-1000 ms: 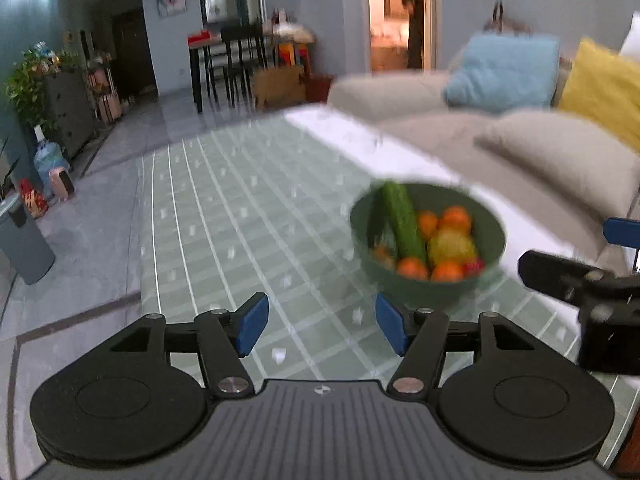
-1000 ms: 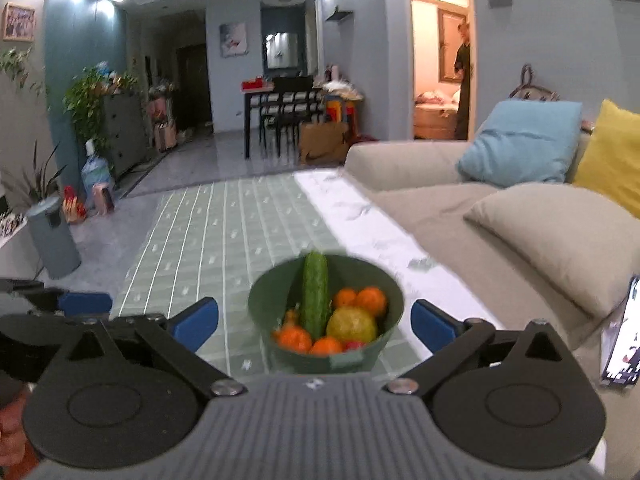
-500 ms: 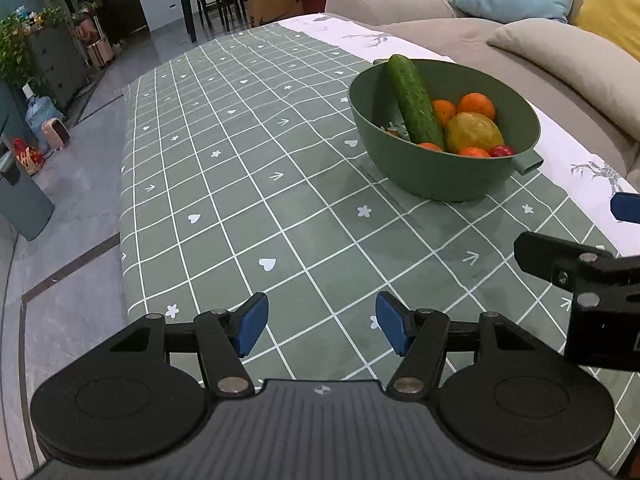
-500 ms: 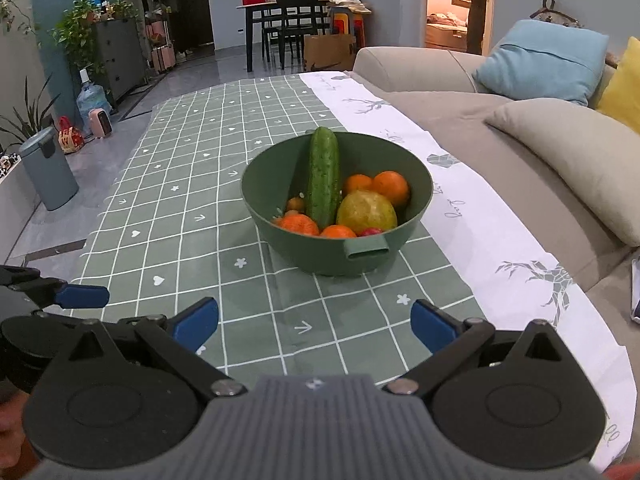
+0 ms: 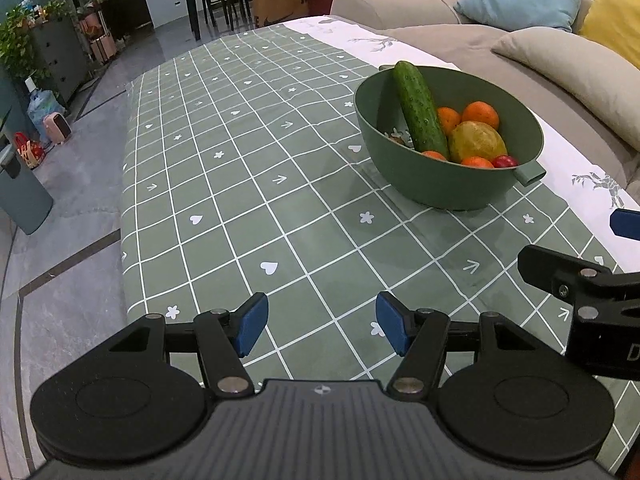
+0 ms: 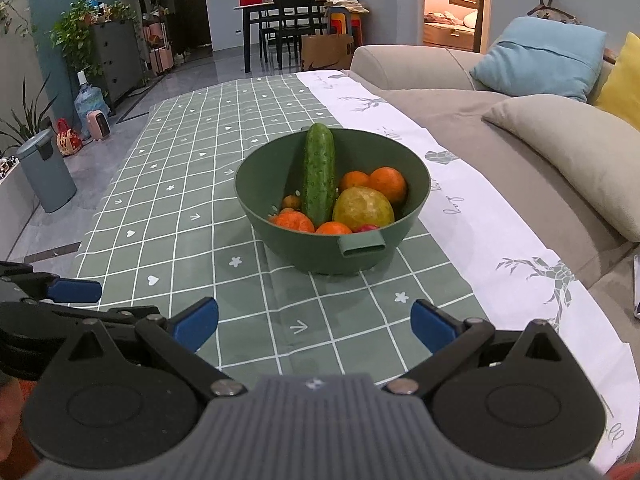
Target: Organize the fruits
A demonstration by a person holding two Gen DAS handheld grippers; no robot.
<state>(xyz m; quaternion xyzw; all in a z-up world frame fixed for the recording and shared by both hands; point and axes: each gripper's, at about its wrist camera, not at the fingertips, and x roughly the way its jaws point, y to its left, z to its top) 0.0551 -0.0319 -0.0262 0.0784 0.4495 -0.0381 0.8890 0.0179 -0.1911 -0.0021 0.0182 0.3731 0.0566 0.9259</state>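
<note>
Both my grippers — left (image 5: pixel 318 328), right (image 6: pixel 314 326) — hover spread and empty over bare tablecloth (image 6: pixel 168 216) short of the green bowl (image 6: pixel 280 236) near the sofa-side edge — one cucumber (image 6: pixel 319 178), several oranges, one yellow-green fruit (image 6: pixel 363 211).

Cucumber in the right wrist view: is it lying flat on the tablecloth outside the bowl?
No. The cucumber stands tilted inside the green bowl, its tip rising past the far rim, with oranges and other fruit beside it.

Blk claw (image 5: pixel 318 322) w/ blue pads (image 5: pixel 251 322), silver screws.
</note>
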